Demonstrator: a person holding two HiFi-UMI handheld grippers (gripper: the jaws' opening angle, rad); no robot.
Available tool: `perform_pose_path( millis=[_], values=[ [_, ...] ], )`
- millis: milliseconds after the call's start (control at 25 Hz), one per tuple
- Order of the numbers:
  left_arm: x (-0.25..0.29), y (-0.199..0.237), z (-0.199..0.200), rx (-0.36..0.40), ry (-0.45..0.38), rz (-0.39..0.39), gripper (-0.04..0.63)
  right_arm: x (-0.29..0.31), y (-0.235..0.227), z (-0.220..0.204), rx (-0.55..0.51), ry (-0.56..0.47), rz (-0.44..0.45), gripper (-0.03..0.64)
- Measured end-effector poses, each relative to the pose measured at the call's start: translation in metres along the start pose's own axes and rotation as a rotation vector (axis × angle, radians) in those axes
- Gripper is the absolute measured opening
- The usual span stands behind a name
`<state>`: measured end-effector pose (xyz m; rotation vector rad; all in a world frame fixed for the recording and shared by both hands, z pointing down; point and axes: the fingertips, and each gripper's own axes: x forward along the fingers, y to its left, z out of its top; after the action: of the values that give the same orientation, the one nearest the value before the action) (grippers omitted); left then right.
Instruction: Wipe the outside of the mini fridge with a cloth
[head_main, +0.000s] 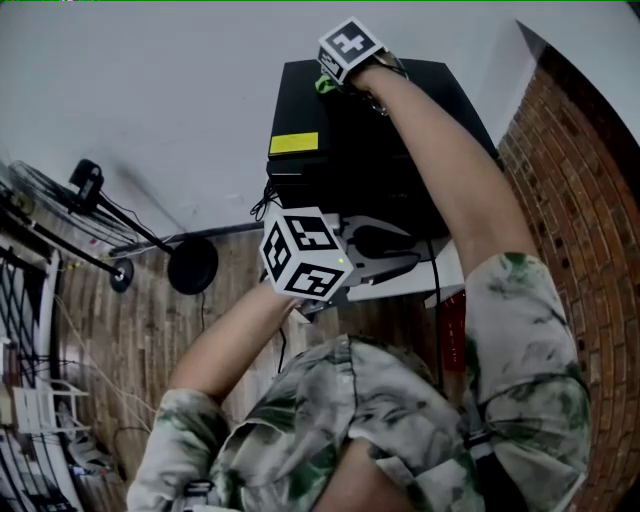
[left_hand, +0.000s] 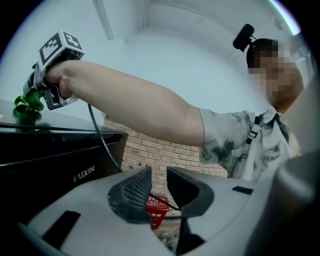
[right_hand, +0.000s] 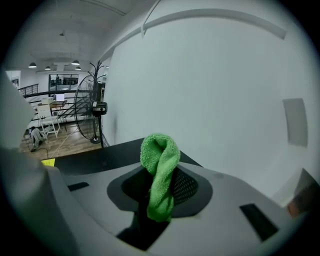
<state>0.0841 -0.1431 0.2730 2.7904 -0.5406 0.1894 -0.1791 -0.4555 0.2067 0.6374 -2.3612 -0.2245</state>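
Observation:
The black mini fridge (head_main: 385, 140) stands against the white wall, a yellow sticker (head_main: 293, 143) on its top front edge. My right gripper (head_main: 328, 80) rests over the fridge's top near the back left corner, shut on a green cloth (right_hand: 160, 165) that stands bunched between the jaws. In the left gripper view that cloth (left_hand: 27, 104) touches the fridge top (left_hand: 45, 131). My left gripper (head_main: 405, 252) hangs in front of the fridge's side at mid height, its jaws (left_hand: 159, 187) a little apart with nothing between them.
A brick wall (head_main: 590, 200) runs along the right. A red box (left_hand: 156, 210) sits on the floor by the fridge. A black cable (left_hand: 100, 140) hangs down past the fridge. A standing fan's base (head_main: 193, 264) and a wire rack (head_main: 30, 300) are at left.

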Motion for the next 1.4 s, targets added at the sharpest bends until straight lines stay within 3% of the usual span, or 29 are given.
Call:
perform_pose_path(
  millis=[840, 1120, 1400],
  values=[
    [0.078, -0.002, 0.04, 0.052, 0.003, -0.102, 0.091, -0.091, -0.159, -0.126, 0.099, 0.147, -0.187, 0.115],
    [0.102, 0.0, 0.045, 0.05, -0.005, -0.097, 0.091, -0.113, -0.195, -0.159, 0.111, 0.12, -0.193, 0.115],
    [0.128, 0.002, 0.048, 0.034, -0.031, -0.061, 0.091, -0.132, -0.198, -0.171, 0.105, 0.008, -0.116, 0.115]
  ],
)
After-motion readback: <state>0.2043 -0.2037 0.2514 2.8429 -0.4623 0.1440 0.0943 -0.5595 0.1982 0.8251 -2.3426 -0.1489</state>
